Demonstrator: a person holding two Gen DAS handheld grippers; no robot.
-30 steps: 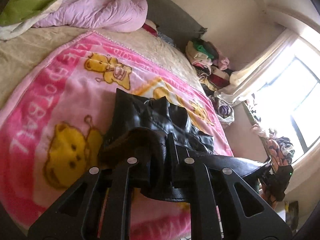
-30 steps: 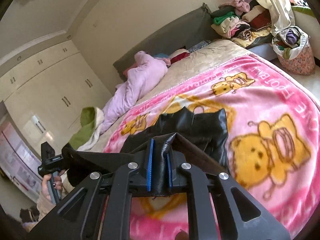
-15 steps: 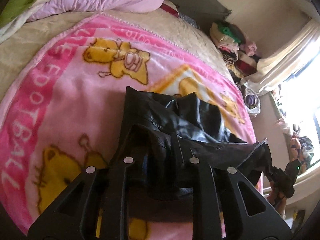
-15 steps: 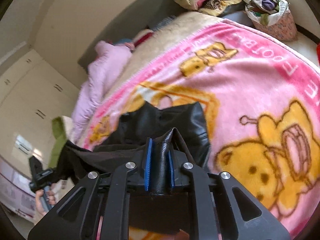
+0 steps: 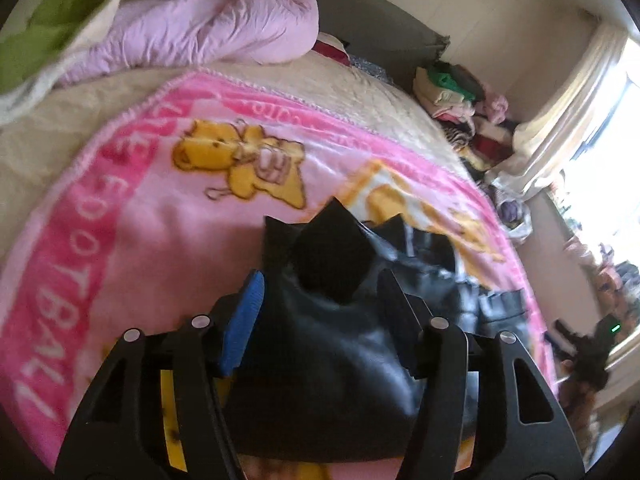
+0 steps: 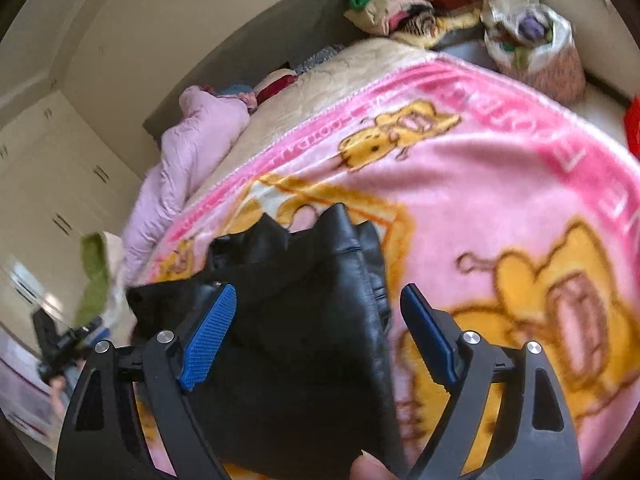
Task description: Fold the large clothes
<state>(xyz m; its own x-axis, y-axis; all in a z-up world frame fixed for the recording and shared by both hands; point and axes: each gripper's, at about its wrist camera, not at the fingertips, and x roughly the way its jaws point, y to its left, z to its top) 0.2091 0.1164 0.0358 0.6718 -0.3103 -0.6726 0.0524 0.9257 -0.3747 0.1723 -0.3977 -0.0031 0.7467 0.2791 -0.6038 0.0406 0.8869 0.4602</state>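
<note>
- A bed fills both views, spread with a fluffy pink blanket printed with yellow cartoon bears and darker pink bands of white lettering; a cream quilted bedspread shows beyond its edge.
- The black leather-look garment lies bunched on the pink blanket near the bed's near edge, its folded corners standing up in points.
- The left gripper has its jaws opening; the black garment sits between them, and the blue pad on one finger stands clear of it.
- The right gripper has its jaws opening wide, both blue pads apart from the black garment that lies between them.
- A crumpled lilac padded quilt lies at the head of the bed against a dark grey headboard, with a green and cream cover beside it.
- A pile of mixed folded clothes sits past the far corner of the bed, next to a full bag.
- Cream curtains hang beside a bright window, and pale wardrobe doors line one wall.
</note>
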